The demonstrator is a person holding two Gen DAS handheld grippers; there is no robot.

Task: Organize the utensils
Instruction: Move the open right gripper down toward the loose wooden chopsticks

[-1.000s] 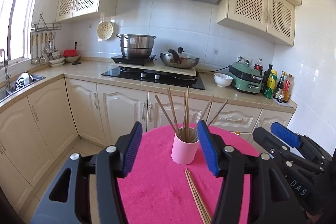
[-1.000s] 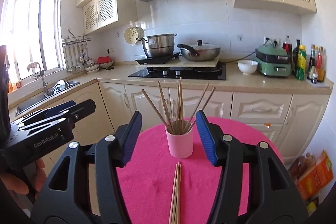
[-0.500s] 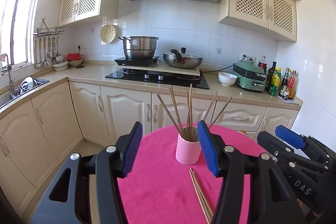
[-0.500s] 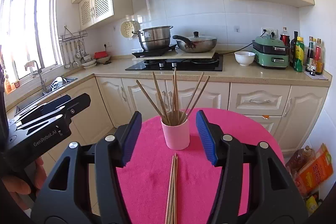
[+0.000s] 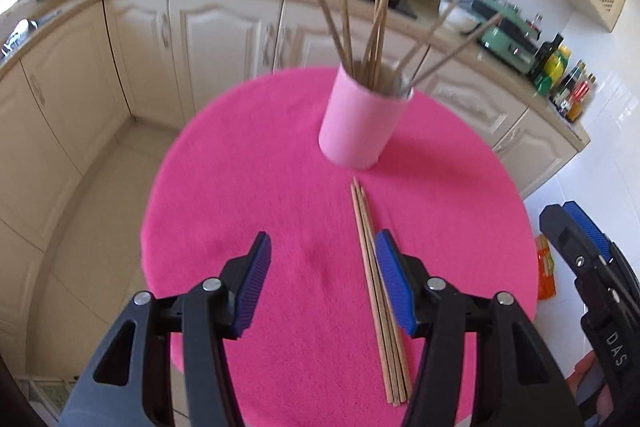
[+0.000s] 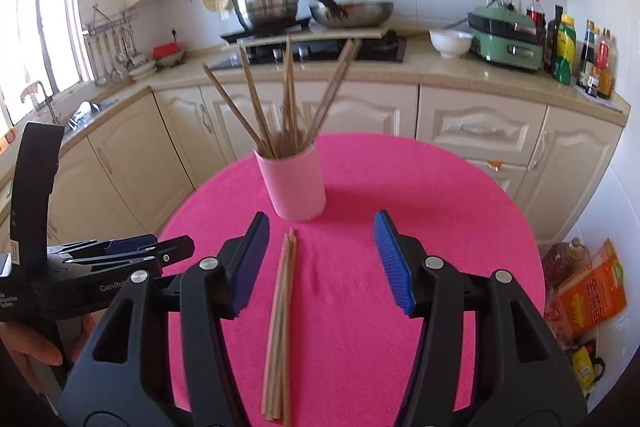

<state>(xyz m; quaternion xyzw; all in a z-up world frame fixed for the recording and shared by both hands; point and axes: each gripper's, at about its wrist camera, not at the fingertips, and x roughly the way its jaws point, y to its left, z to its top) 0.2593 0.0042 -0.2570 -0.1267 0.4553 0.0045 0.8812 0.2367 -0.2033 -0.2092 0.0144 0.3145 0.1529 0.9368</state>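
A bundle of thin, pale wooden chopsticks (image 5: pixel 376 291) lies flat on the round table under a bright pink cloth (image 5: pixel 256 163), tips toward a cylindrical pale pink holder cup (image 5: pixel 360 123) standing upright just beyond them, near the table's far side. The cup and the loose bundle are apart. Further brown wooden chopsticks (image 5: pixel 348 7) stand in the cup, fanned outward at various angles.

The left gripper (image 5: pixel 320 267), black with blue ribbed pads, hovers over the cloth with jaws apart and nothing held; in its own view its right pad sits just beside the bundle, and contact cannot be confirmed. The right gripper (image 6: pixel 318 255), of the same make, is likewise parted and empty; the bundle lies below the gap, nearer its left pad.

Beyond the table: cream kitchen cabinets (image 6: pixel 480 131), a steel stockpot (image 6: pixel 268 3) and a frying pan (image 6: pixel 352 13) on the hob, a green countertop appliance (image 6: pixel 504 43).
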